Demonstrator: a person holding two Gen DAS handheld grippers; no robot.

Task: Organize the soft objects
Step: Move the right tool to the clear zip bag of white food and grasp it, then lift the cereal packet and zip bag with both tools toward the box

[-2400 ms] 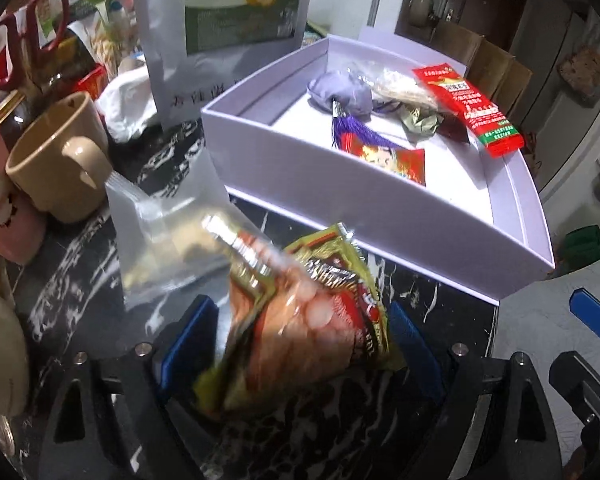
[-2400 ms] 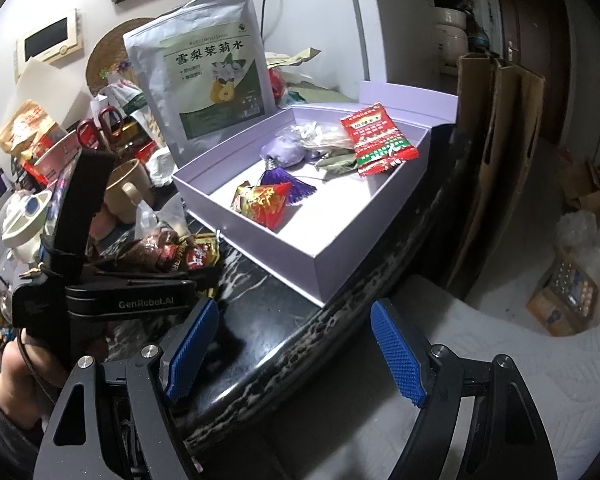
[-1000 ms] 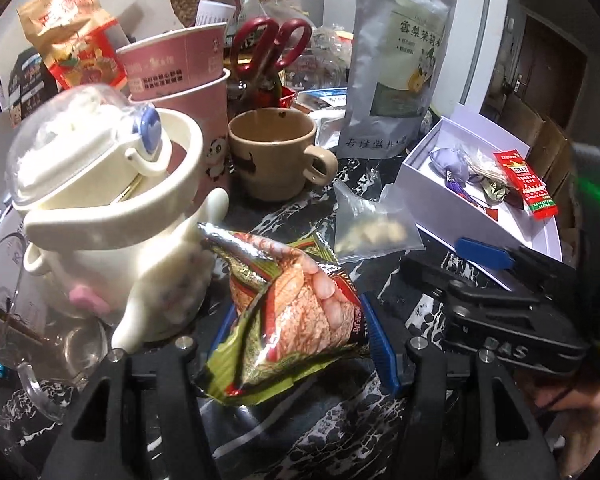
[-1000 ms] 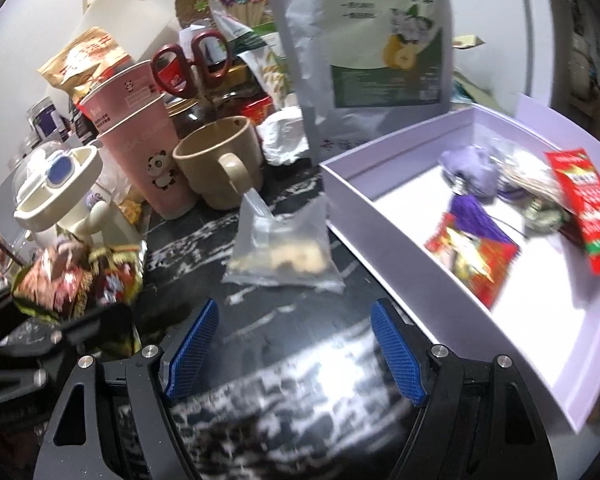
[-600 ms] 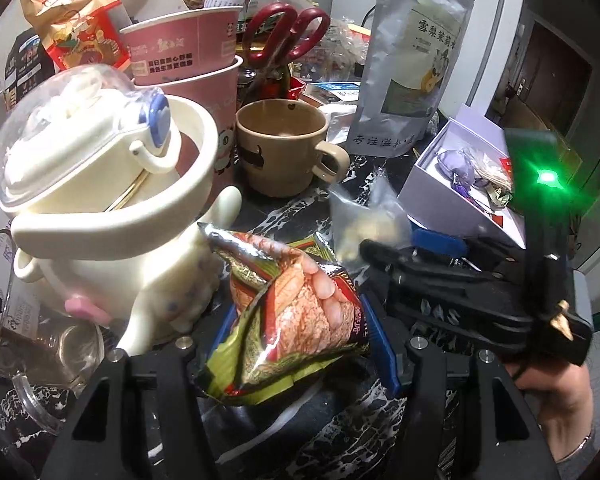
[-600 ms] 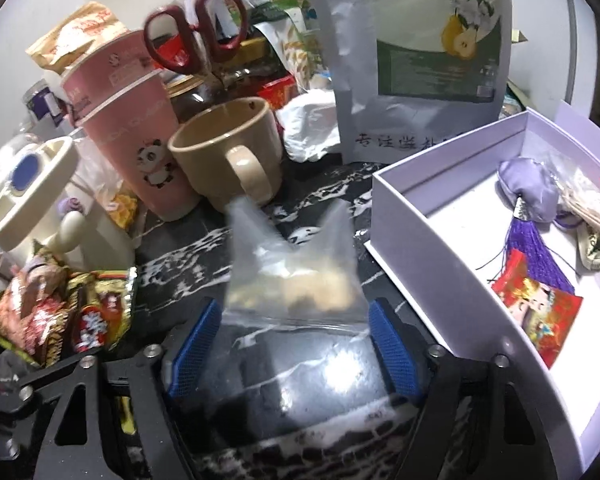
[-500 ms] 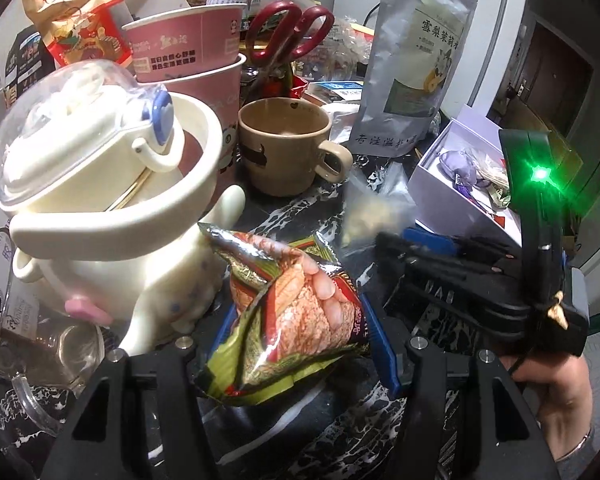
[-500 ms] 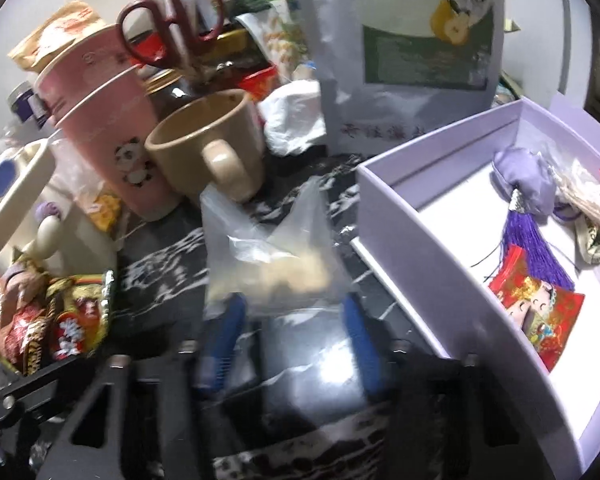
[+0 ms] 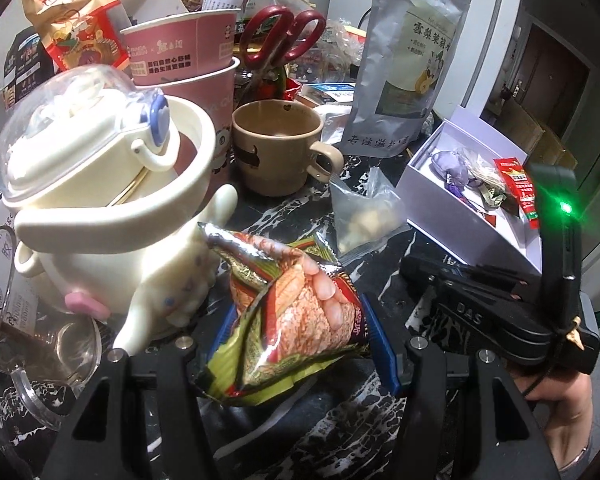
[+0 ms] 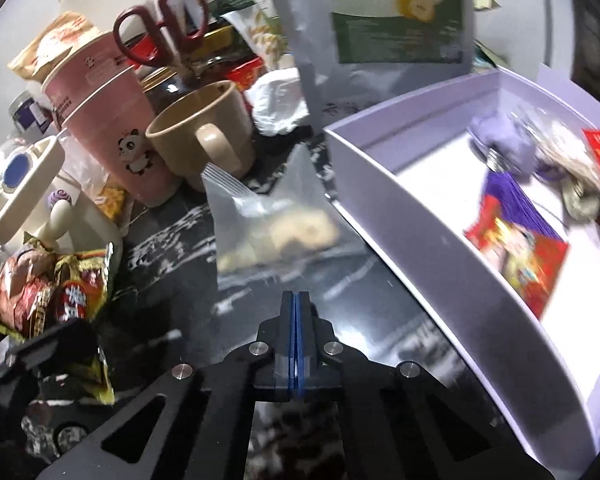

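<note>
The black right gripper (image 9: 416, 276) carries raised letters "DAS" on its body. The tall silver pouch (image 9: 408, 60) bears large Chinese characters, as do the pink paper cups (image 9: 180, 56) and the orange snack bag (image 9: 72, 12); smaller print is unreadable

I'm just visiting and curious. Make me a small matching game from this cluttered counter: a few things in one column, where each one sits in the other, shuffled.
Things:
1. snack packet
2. clear bag
3. purple tassel pouch
4. red scissors

Places:
a. inside the lavender box
b. lying on the dark counter
c. between the left gripper pads
d. upright behind the mug

Pairs: 1-c, 2-b, 3-a, 4-d
</note>
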